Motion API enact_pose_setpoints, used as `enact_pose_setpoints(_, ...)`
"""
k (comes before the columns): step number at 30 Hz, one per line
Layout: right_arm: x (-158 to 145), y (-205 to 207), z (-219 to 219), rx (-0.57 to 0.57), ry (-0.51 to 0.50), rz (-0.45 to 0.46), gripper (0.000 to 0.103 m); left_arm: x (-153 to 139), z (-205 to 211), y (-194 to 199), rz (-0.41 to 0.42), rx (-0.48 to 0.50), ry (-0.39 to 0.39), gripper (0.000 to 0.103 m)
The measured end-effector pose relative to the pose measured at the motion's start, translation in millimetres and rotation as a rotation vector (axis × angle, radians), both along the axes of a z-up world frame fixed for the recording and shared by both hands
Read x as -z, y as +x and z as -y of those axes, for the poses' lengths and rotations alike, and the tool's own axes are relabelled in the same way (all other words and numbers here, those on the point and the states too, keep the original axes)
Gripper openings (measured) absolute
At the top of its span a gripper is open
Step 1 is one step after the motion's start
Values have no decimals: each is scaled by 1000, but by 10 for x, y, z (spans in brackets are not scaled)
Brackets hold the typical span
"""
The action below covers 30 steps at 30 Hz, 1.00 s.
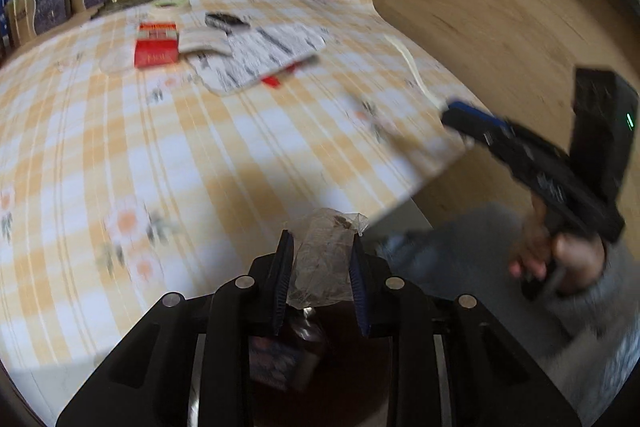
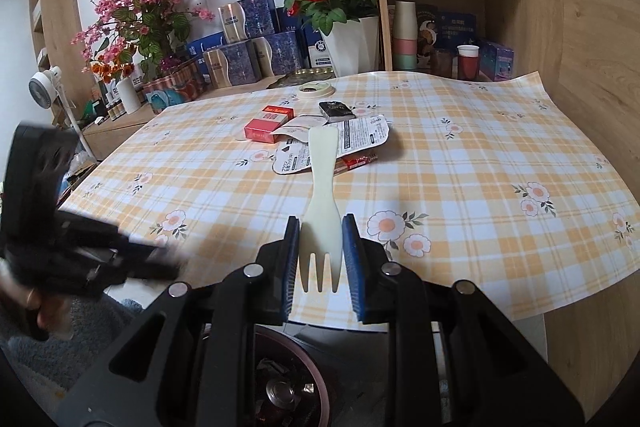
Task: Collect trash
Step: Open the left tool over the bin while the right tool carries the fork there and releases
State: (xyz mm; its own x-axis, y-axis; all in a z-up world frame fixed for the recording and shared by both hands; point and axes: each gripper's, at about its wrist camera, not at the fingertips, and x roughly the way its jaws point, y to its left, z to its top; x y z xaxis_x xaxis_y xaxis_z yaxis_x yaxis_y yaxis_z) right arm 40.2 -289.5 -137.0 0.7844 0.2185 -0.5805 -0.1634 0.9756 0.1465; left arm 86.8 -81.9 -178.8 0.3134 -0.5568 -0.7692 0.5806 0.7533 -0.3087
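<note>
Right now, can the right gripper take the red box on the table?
Probably not: the right gripper is shut on a fork, so its jaws are full. The red box itself lies uncovered.

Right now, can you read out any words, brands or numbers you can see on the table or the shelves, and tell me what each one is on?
None can be read with confidence.
Red box: print on the lid, too small to read.
White printed wrapper: dense black text, too small and skewed.
Red strip wrapper: light lettering, unreadable.
Blue gift boxes: white print, too small.
White-and-blue carton: a round emblem and text lines, illegible.
</note>
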Motion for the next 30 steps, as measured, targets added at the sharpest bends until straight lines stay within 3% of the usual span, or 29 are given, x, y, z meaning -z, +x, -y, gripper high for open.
enact_pose_setpoints(7, 3, -44, 5, -1, 11, -6, 25, 346, 28, -338, -80, 55, 95, 27)
enact_pose_setpoints(16, -3, -86, -71, -25, -4, -8, 25, 656, 128, -266, -117, 64, 151, 30)
enact_pose_setpoints(18, -9, -111, -95, -32, -12, -3, 25, 658, 133, -261, -99, 75, 140, 36)
enact_pose_setpoints(20, -9, -131, -113, -36, -14, -2, 25, 622, 90, -243, -85, 52, 106, 59)
enact_pose_setpoints(24, 5, -191, -149, -45, -14, -4, 25, 456, -113, -229, -45, -43, 6, 65)
enact_pose_setpoints(26, 22, -219, -174, -52, -21, -7, 25, 350, -224, -250, 15, -93, 10, 77)
enact_pose_setpoints(30, 56, -262, -241, -69, -20, -16, 25, 109, -397, -271, 124, -171, 20, 85)
